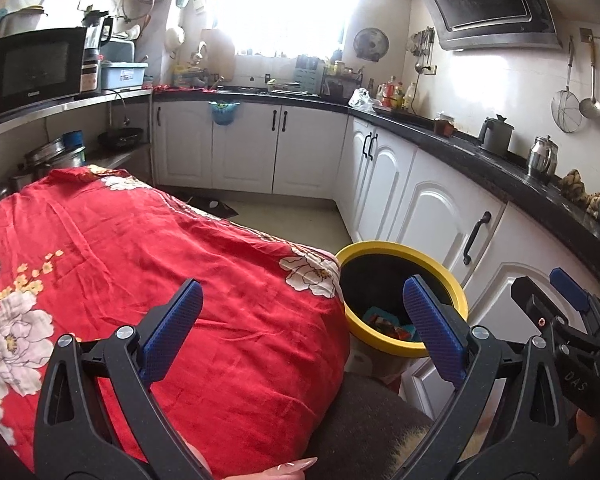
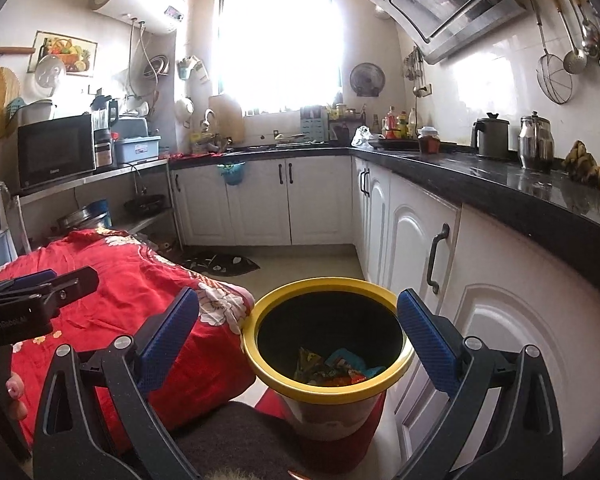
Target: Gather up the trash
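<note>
While both tools hang above the scene with nothing between their pads, the left hand-held gripper stands with its two blue fingers spread wide over the edge of the red flowered cloth, and the right hand-held gripper is likewise spread wide, its two fingers framing the bin. One yellow-rimmed bin stands on the floor, between the cloth-covered worktop and the white cabinets, its rim touching or just beside the hanging cloth. The trash lies at the bottom of its dark inside: a small heap of crumpled wrappers, orange, yellow and teal; how many pieces I cannot tell. In the left wrist view the same bin shows partly behind the right-side finger, with the wrappers down in it. The cloth's top is bare in both views.

On the black worktop along the right wall stand two metal jugs: a dark one and a shiny one, just beside each other. One microwave sits on the shelf at the left. One range hood hangs above the worktop. Several ladles and one wire skimmer hang on the right wall. A fingertip of the person shows at the lower edge of the left view.
</note>
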